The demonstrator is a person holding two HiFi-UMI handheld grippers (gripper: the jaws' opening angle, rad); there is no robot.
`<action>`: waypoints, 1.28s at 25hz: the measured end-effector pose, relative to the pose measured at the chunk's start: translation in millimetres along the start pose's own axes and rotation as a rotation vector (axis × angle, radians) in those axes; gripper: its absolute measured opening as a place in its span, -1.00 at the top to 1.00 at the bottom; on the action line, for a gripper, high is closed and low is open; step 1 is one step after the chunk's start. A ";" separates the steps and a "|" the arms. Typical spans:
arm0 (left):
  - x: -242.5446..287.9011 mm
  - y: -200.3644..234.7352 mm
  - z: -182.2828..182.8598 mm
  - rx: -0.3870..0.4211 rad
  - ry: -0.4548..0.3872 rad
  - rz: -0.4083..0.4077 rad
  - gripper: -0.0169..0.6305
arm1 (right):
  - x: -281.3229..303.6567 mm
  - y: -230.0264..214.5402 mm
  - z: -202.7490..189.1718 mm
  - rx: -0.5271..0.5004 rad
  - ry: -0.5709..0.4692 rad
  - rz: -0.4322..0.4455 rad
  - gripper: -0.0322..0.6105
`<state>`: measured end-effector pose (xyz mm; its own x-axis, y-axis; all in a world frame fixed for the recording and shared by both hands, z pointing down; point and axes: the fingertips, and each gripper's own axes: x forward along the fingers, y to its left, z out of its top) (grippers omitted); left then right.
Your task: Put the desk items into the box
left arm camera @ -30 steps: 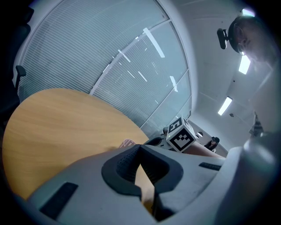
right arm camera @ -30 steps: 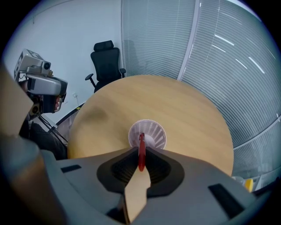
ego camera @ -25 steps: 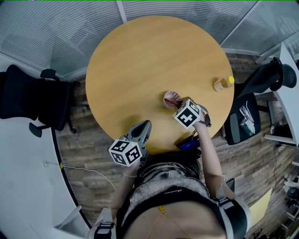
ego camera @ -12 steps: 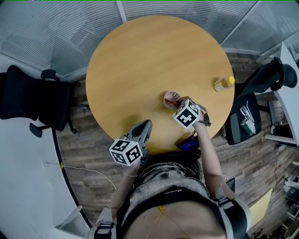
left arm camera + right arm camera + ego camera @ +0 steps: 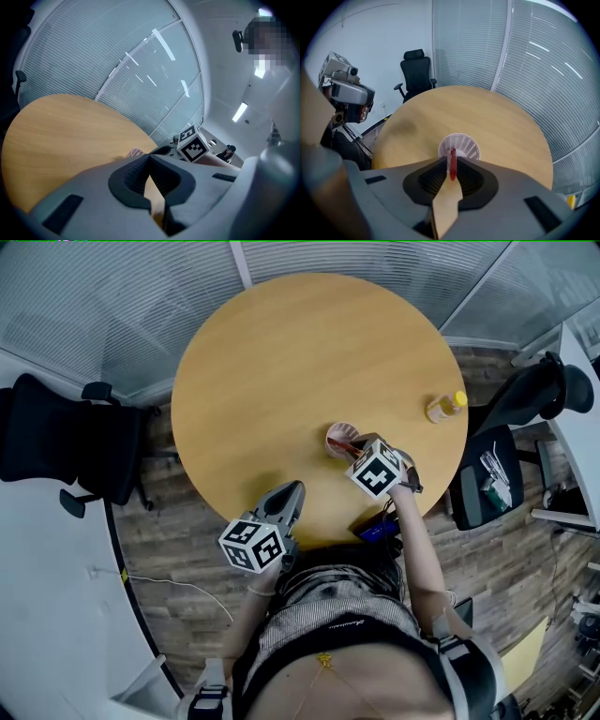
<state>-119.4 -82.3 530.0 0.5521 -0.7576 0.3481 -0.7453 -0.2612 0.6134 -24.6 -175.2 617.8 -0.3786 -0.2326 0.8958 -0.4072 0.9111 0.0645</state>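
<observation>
My right gripper (image 5: 451, 165) pinches a red pen (image 5: 452, 161) at the mesh cup (image 5: 464, 144), 5 o'clock on the table (image 5: 281, 362). My left gripper (image 5: 149, 158) is closed, empty.

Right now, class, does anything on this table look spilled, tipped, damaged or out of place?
Nothing stands out. The white mesh basket stands upright on the table, the right gripper holds a red pen at its rim, and the bottle sits apart near the table's edge. No spill shows.

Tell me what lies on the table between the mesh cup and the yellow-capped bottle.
Nothing: the head view shows only bare tabletop between the mesh cup and the bottle.
</observation>
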 end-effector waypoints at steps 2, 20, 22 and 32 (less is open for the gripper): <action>1.0 -1.8 -0.9 0.002 0.000 -0.002 0.94 | -3.2 -0.4 -0.2 -0.001 -0.010 -0.001 0.67; 4.4 -18.6 -2.9 0.034 0.018 -0.043 0.94 | -35.8 -2.8 -6.9 0.045 -0.096 -0.054 0.59; 4.3 -20.0 -3.0 0.036 0.018 -0.045 0.94 | -39.0 -3.3 -8.3 0.048 -0.100 -0.068 0.59; 5.2 -30.4 -6.9 0.052 0.018 -0.054 0.94 | -57.9 -2.3 -17.6 0.072 -0.149 -0.113 0.60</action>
<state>-91.2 -74.1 518.1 0.5980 -0.7310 0.3288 -0.7325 -0.3320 0.5943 12.9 -157.9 573.5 -0.4440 -0.3850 0.8091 -0.5108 0.8507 0.1245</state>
